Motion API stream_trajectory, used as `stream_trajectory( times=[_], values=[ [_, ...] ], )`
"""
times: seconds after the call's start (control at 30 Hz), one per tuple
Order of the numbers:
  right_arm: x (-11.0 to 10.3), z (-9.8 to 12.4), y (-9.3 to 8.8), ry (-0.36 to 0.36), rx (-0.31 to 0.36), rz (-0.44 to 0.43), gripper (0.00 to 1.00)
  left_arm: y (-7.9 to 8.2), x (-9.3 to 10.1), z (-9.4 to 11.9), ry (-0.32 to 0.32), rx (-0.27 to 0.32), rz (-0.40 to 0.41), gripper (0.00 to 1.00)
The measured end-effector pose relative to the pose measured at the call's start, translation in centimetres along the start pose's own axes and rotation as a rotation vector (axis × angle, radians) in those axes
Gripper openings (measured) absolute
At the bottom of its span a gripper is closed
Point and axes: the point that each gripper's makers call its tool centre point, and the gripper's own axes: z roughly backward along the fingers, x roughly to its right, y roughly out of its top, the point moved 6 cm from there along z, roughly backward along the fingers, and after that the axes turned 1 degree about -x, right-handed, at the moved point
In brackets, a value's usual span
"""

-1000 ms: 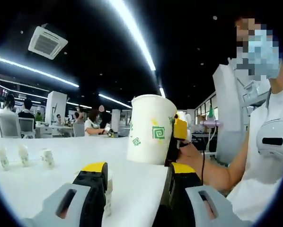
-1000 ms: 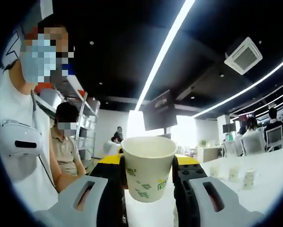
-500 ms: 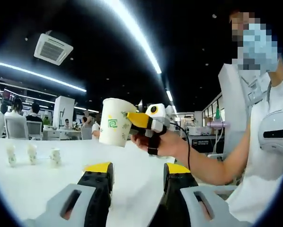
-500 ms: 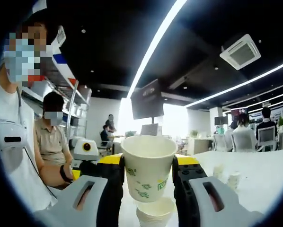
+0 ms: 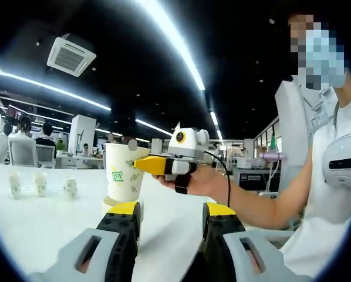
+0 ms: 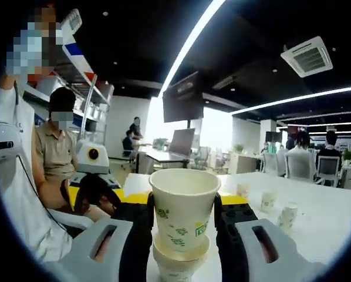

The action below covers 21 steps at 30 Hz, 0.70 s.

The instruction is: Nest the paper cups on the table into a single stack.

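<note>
In the right gripper view, the right gripper [image 6: 182,220] is seen clamped on a paper cup [image 6: 184,207], its yellow-tipped black jaws pressed against the cup's two sides just under the rolled rim. The cup is held upright and mouth up, and its base is seated in the mouth of a stack of cups [image 6: 176,258] directly beneath; this alignment is judged to be what nesting calls for, with the held cup apparently not pushed fully home. The same cup [image 5: 122,174] is seen from the side in the left gripper view, pinched by the yellow jaws of the right gripper [image 5: 141,165] over the flared rim of the stack [image 5: 112,201] on the white table [image 5: 40,217].

The left gripper [image 5: 169,220] is held low over the table with its jaws apart and nothing between them (it seems to be kept back, out of the way).

The cups are thin white paper, tapered, with green square motifs and a matte, slightly creased wall, so a light squeeze is judged enough. Three small white bottles [image 5: 39,183] stand well apart from the stack, further along the smooth tabletop.
</note>
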Motion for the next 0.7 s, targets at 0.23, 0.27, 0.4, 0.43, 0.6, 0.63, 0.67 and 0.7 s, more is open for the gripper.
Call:
stream_trajectory(
  times=[0.23,0.27,0.4,0.43,0.6,0.63,0.67,0.7],
  values=[
    [0.1,-0.1,-1.5,-0.015,-0.029,0.009,0.44,-0.3,-0.1,0.1,0.004,-0.003,0.007,0.44],
    [0.1,-0.1,-1.7,-0.018,-0.032,0.011,0.44,-0.3,-0.1,0.1,0.005,-0.003,0.007,0.44],
    [0.1,-0.1,-2.2,-0.025,-0.045,0.015,0.44,-0.2,-0.2,0.3,0.008,0.000,0.006,0.44],
    [0.1,-0.1,-2.3,-0.026,-0.047,0.016,0.44,-0.2,-0.2,0.3,0.009,0.001,0.007,0.44],
    [0.0,-0.2,-2.7,-0.026,-0.046,0.014,0.45,-0.3,-0.4,0.4,0.017,0.000,0.012,0.43],
    [0.0,-0.2,-2.8,-0.026,-0.047,0.011,0.45,-0.3,-0.4,0.4,0.018,-0.001,0.012,0.43],
    [0.0,-0.2,-2.9,-0.027,-0.048,0.010,0.45,-0.4,-0.5,0.4,0.019,-0.002,0.013,0.43],
    [0.0,-0.2,-3.1,-0.027,-0.050,0.009,0.45,-0.4,-0.5,0.4,0.022,-0.002,0.014,0.43]
  ],
)
